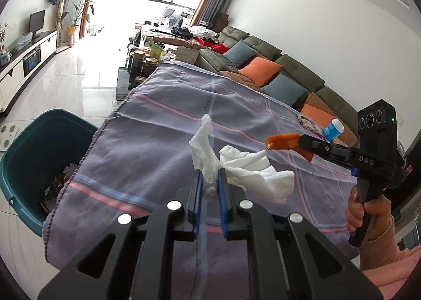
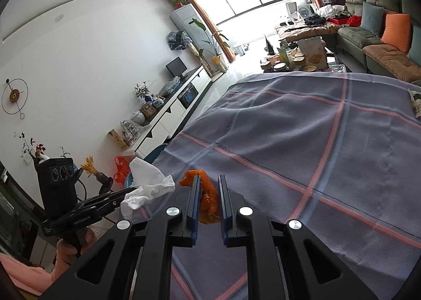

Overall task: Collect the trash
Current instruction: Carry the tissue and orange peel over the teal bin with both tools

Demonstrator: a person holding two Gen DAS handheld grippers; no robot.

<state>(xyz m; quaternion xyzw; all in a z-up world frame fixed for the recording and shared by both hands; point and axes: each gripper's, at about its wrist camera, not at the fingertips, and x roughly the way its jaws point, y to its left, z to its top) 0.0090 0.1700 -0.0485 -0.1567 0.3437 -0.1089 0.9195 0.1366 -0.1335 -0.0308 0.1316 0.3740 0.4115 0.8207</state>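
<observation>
My left gripper (image 1: 209, 173) is shut on a crumpled white tissue (image 1: 247, 168), held above the purple checked tablecloth (image 1: 158, 142). The tissue (image 2: 147, 186) also shows at the lower left of the right wrist view, in the left gripper (image 2: 131, 193). My right gripper (image 2: 209, 181) is shut on a strip of orange peel (image 2: 208, 194). In the left wrist view the right gripper (image 1: 297, 143) reaches in from the right with the orange peel (image 1: 281, 142) sticking out of it. A teal bin (image 1: 34, 158) with scraps inside stands on the floor beside the table's left edge.
A blue-and-white small container (image 1: 332, 130) and a printed wrapper (image 1: 307, 121) lie at the table's far right. A sofa with cushions (image 1: 263, 71) runs behind the table. A cluttered low table (image 1: 152, 58) stands beyond the far edge, a white TV cabinet (image 2: 171, 115) along the wall.
</observation>
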